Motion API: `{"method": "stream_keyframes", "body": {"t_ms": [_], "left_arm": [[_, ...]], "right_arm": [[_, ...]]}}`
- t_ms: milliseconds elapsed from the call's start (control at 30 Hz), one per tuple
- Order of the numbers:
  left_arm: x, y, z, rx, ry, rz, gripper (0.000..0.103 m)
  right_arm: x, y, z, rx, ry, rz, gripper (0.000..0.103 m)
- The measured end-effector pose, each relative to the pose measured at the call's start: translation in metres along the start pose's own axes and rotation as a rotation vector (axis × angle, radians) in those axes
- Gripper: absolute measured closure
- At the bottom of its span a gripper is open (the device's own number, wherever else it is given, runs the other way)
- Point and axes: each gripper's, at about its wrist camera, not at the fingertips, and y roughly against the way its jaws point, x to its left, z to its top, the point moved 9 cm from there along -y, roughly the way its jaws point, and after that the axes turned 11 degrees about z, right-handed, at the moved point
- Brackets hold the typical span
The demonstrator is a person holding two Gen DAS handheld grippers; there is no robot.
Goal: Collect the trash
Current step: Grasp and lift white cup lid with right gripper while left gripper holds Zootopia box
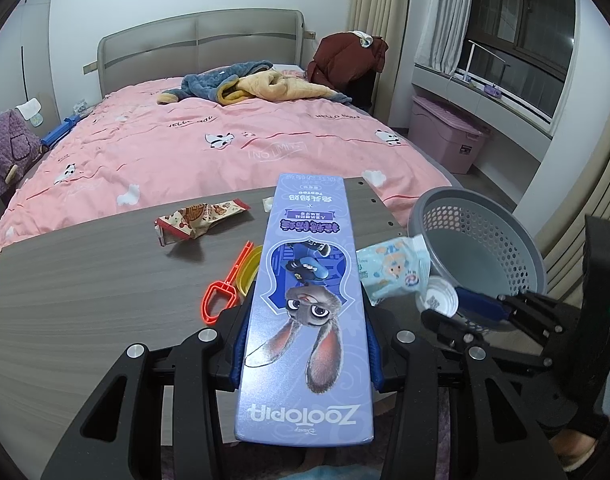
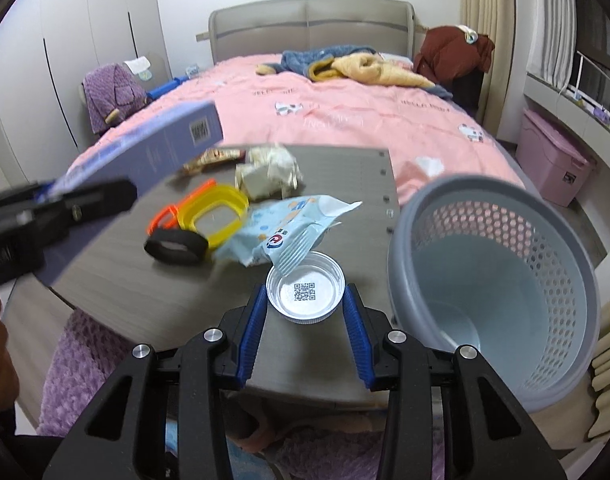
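Observation:
My left gripper (image 1: 305, 312) is shut on a long purple Zootopia box (image 1: 309, 280) and holds it above the grey table (image 1: 85, 288). The box also shows in the right wrist view (image 2: 157, 148). My right gripper (image 2: 305, 300) is shut on a white round lid (image 2: 305, 292) with a QR code, next to the grey perforated basket (image 2: 501, 276). The lid (image 1: 439, 299) and basket (image 1: 477, 248) also show in the left wrist view. A light-blue wipes wrapper (image 2: 281, 232), a red snack wrapper (image 1: 197, 220) and crumpled paper (image 2: 269, 172) lie on the table.
Yellow and orange plastic frames (image 2: 209, 212) and a black ring (image 2: 177, 246) lie mid-table. A pink bed (image 1: 225, 140) with heaped clothes stands behind the table. A pink storage bin (image 1: 445, 136) sits by the window at right.

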Motion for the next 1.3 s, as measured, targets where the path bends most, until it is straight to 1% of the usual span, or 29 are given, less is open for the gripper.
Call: {"method": "stream_keyframes", "body": {"t_ms": [100,200,267,500,633,800,967,1167,1300], "left_arm": [[0.004,0.001,0.001,-0.005,0.009,0.005,0.060],[0.012,0.003,0.003,-0.012,0.023,0.014,0.060],[0.019,0.006,0.005,-0.019,0.035,0.022,0.060],[0.050,0.011,0.008,-0.036,0.089,0.060,0.060],[0.068,0.010,0.007,-0.034,0.122,0.076,0.060],[0.077,0.009,0.004,-0.030,0.134,0.083,0.060],[0.069,0.006,0.003,-0.028,0.116,0.066,0.060],[0.038,0.003,0.003,-0.027,0.059,0.026,0.060],[0.006,-0.002,0.006,-0.020,0.003,-0.013,0.060]], "right_arm": [[0.006,0.002,0.016,-0.025,0.023,0.013,0.064],[0.015,-0.004,0.027,-0.025,0.059,0.018,0.064],[0.023,-0.008,0.036,-0.025,0.076,0.037,0.064],[0.050,-0.023,0.067,-0.035,0.133,0.083,0.064],[0.061,-0.030,0.077,-0.031,0.157,0.095,0.064],[0.059,-0.033,0.067,-0.012,0.143,0.086,0.064],[0.040,-0.028,0.050,0.002,0.093,0.052,0.064],[0.006,-0.008,0.031,-0.009,0.022,-0.001,0.064],[-0.019,0.009,0.024,-0.029,-0.017,-0.039,0.064]]}}
